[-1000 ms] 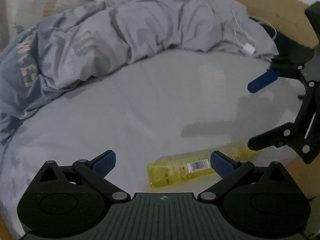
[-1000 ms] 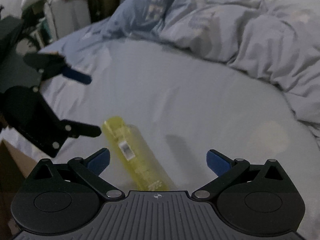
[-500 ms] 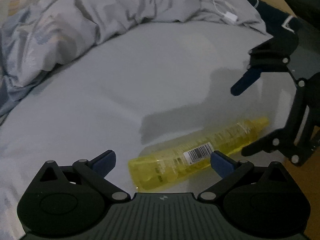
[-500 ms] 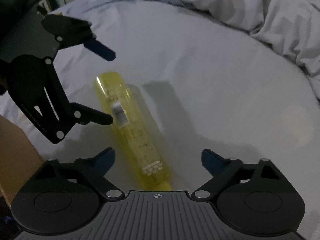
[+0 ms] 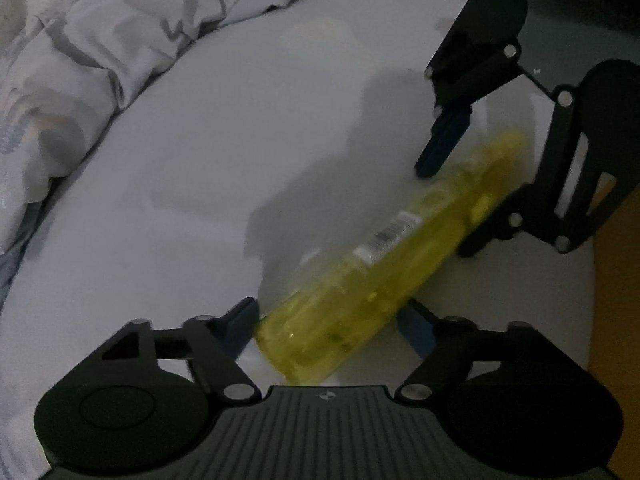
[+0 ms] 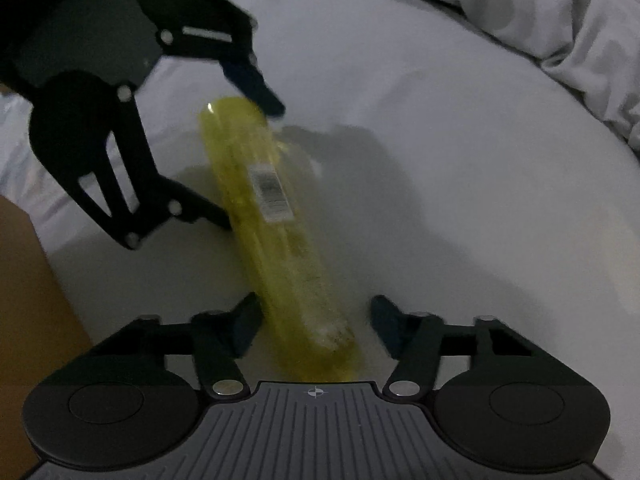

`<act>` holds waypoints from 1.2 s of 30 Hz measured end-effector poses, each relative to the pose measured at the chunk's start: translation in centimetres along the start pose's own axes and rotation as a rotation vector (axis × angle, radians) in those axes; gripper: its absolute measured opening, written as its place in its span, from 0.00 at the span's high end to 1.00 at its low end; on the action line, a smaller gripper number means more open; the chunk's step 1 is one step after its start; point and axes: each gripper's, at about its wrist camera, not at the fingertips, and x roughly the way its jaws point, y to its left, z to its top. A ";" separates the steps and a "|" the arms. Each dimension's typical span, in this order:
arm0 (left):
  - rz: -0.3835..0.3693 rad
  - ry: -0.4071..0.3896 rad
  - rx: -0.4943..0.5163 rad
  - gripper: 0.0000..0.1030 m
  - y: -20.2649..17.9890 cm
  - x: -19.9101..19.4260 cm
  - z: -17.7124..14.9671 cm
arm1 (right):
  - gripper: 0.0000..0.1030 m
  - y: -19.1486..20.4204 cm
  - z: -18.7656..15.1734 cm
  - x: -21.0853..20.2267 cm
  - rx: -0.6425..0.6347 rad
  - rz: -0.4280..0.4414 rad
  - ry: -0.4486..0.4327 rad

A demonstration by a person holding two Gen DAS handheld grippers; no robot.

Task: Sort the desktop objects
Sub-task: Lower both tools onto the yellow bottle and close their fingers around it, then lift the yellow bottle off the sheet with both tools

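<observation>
Left of the yellow bottle (image 5: 384, 268) we see the crumpled duvet (image 5: 100, 52); the bottle lies on the grey sheet (image 5: 168, 208). Our left gripper (image 5: 326, 320) pinches its base. Our right gripper (image 6: 316, 320), just closing, straddles its cap end, right pad apart. Both have come lower than before.

So that's one yellow bottle (image 5: 360, 280), two tools, left (image 5: 328, 320) and right (image 6: 316, 320), one rumpled duvet (image 5: 100, 48), and one bed (image 5: 180, 180).
</observation>
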 end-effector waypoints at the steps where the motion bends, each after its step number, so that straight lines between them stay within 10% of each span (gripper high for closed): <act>1: -0.001 -0.001 0.010 0.33 -0.1 0.1 0.0 | 0.50 0.1 0.0 0.0 -0.007 0.000 -0.002; 19: -0.007 0.047 0.316 0.47 -3.2 1.4 1.8 | 0.60 2.2 -0.2 -1.4 -0.164 -0.038 0.041; 36: 0.072 0.037 0.268 0.49 -4.9 -3.7 1.5 | 0.59 6.0 2.6 -5.1 -0.240 -0.076 0.008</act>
